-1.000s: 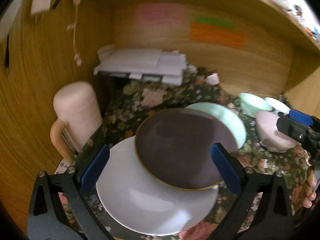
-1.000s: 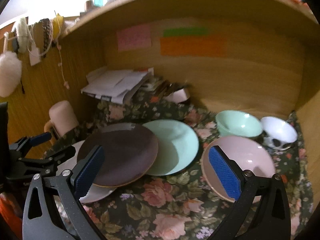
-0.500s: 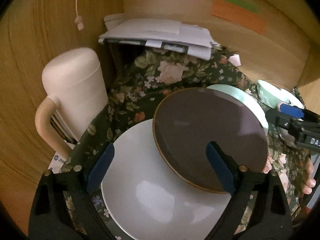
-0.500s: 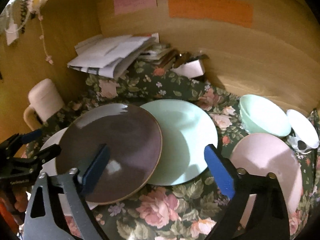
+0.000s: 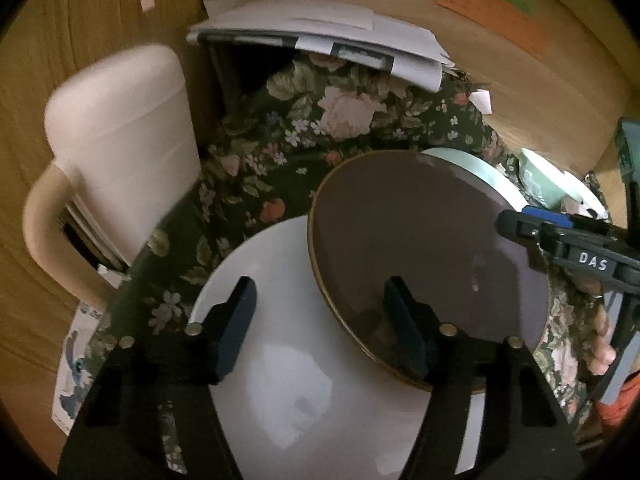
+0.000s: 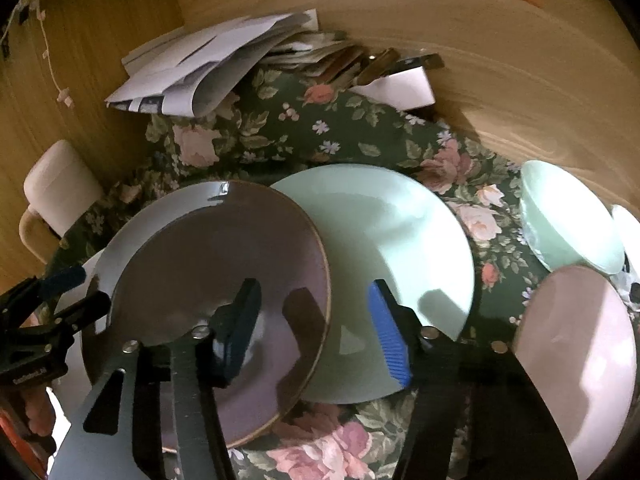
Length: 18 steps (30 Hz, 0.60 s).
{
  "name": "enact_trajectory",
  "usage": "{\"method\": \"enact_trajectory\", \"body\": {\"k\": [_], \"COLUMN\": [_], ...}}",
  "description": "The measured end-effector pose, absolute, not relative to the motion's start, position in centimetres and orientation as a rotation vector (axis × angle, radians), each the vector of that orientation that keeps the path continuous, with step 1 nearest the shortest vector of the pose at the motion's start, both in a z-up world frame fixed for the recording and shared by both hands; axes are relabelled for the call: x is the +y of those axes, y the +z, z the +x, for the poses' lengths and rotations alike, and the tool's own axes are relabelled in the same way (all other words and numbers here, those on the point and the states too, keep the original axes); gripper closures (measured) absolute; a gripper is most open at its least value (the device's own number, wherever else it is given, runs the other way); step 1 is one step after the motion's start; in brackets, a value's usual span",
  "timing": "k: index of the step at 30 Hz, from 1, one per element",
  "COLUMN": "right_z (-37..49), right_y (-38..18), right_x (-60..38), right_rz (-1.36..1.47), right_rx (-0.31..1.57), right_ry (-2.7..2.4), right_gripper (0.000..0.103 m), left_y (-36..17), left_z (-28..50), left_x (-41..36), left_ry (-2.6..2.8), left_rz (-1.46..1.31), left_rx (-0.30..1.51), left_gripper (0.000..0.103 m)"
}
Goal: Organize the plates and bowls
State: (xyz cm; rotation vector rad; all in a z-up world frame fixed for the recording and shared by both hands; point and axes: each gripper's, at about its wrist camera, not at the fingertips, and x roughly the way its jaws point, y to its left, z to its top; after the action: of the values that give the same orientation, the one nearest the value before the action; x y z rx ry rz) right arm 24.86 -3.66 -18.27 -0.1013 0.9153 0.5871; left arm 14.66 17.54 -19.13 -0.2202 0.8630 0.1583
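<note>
Worktop (image 6: 352, 128) under a dark floral cloth, boxed in by wooden walls; we take the brown plate (image 6: 224, 280) as landmark. White plate (image 5: 320, 380) lies beneath the brown plate's left side. Mint plate (image 6: 392, 248) sits under its right edge, flat on the cloth. Brown plate rests tilted across both. Pink bowl (image 6: 580, 360) stands well right of it, beyond the mint plate; mint bowl (image 6: 568, 220) just behind the pink one. Cream mug (image 5: 120, 152) stands left of the brown plate, against the wall. Paper stack (image 5: 320, 36) lies behind, at the back wall.

Our left gripper (image 5: 320, 328) has its fingers apart, straddling the brown plate's left rim over the white plate. Our right gripper (image 6: 316, 332) also has its fingers spread, astride the brown plate's right rim where it overlaps the mint plate. Neither pinches anything.
</note>
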Motion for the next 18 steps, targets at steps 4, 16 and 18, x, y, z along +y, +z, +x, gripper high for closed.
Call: {"method": "enact_trajectory", "body": {"k": [4, 16, 18], "right_z": [25.01, 25.02, 25.0], "right_y": [-18.65, -19.04, -19.03], "right_x": [-3.51, -3.1, -2.97], "right_rz": [-0.098, -0.069, -0.07], "right_rx": [0.93, 0.958, 0.956], "right_ry": [0.605, 0.633, 0.634], "right_gripper": [0.066, 0.073, 0.073], "left_y": [-19.48, -19.86, -19.97], "left_z": [14.86, 15.15, 15.22], "left_x": [17.78, 17.24, 17.19], "left_ry": [0.154, 0.07, 0.059], "left_rz": [-0.233, -0.277, -0.288], "left_rx": [0.868, 0.899, 0.904], "left_gripper": [0.041, 0.06, 0.062]}}
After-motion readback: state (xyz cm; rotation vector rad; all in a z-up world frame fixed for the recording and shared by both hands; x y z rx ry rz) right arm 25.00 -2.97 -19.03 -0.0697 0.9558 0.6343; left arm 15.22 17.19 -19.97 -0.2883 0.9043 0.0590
